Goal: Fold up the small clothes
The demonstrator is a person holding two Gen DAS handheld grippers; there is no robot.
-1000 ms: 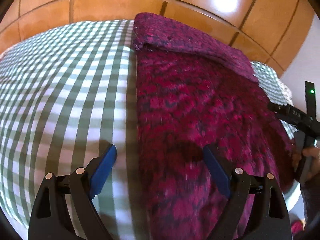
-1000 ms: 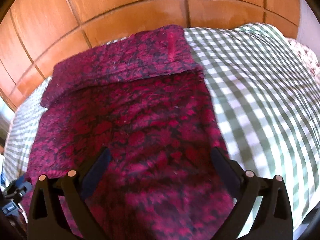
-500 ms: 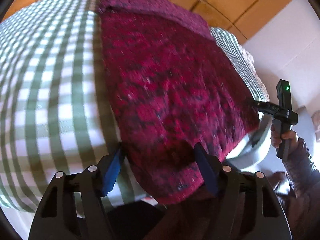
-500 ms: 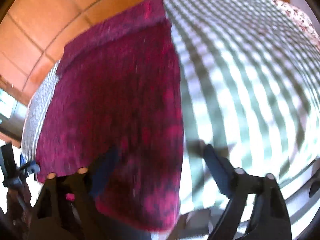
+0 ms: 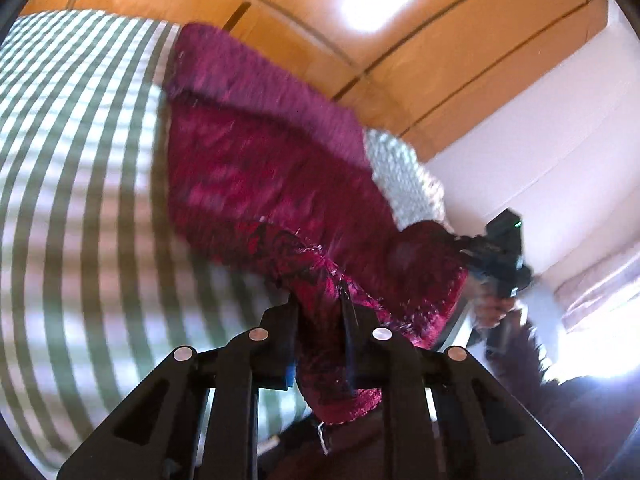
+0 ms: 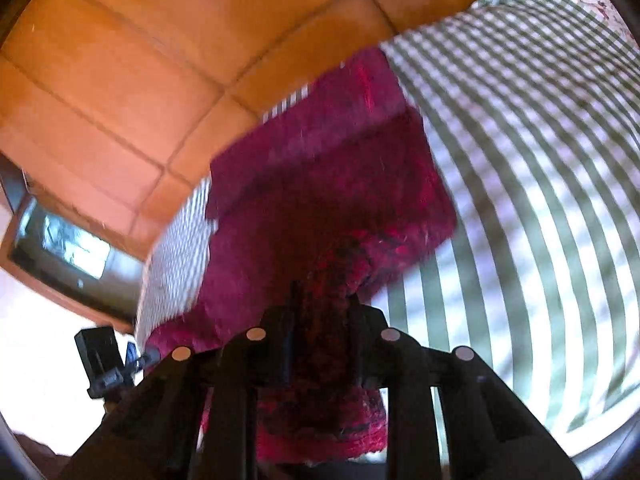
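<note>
A magenta and dark patterned knit garment lies on the checked bed, its far end folded over in a band. Its near hem is lifted off the cover at both corners. My left gripper has its jaws closing, and the pads pinch a bunched corner of the hem. My right gripper is closing too, with the other hem corner gathered between its pads. The garment sags between the two grips. Each view also shows the other gripper at the hem's opposite corner: the right gripper and the left gripper. Both views are blurred.
The bed carries a green and white checked cover, which also spreads to the right in the right wrist view. An orange wooden panelled wall stands behind it. A person's hand holds the right gripper. A dark framed screen sits low on the left.
Both grippers went from wide open over the flat garment to the near hem, then closed on its corners. The hem has come up off the bed and both views tilted upward.
</note>
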